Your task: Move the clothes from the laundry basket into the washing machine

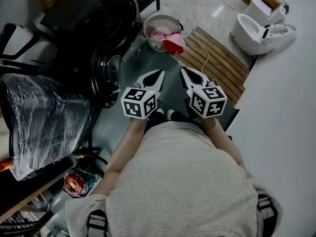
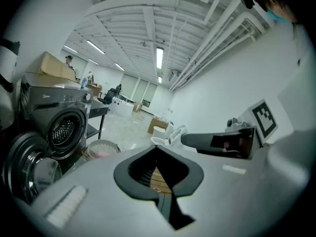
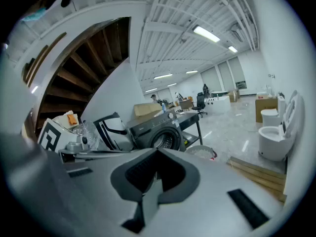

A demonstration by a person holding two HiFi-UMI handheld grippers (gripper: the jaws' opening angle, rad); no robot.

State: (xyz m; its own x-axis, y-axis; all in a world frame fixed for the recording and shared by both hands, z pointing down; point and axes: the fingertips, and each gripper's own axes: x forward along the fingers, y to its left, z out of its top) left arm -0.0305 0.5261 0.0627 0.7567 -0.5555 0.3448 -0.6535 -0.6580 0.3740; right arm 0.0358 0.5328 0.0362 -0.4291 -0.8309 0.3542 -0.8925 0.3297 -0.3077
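A white laundry basket (image 1: 167, 22) stands on the floor ahead, holding pink clothes (image 1: 160, 33); a red garment (image 1: 174, 44) hangs over its near rim. The dark washing machine (image 1: 101, 19) is at the left, its round door (image 1: 105, 72) swung open. My left gripper (image 1: 160, 72) and right gripper (image 1: 182, 69) are side by side in front of me, both shut and empty, well short of the basket. The left gripper view shows the drum opening (image 2: 64, 128) and the basket (image 2: 101, 147) beyond its shut jaws. From the right gripper view I see the washing machine (image 3: 165, 134) and the basket (image 3: 200, 151).
A slatted wooden platform (image 1: 220, 58) lies right of the basket, with white toilets (image 1: 259, 31) behind it. A plastic-wrapped bundle (image 1: 42, 120) sits at the left. A thin cable (image 1: 202, 43) trails across the floor. A red tool (image 1: 74, 182) lies near my feet.
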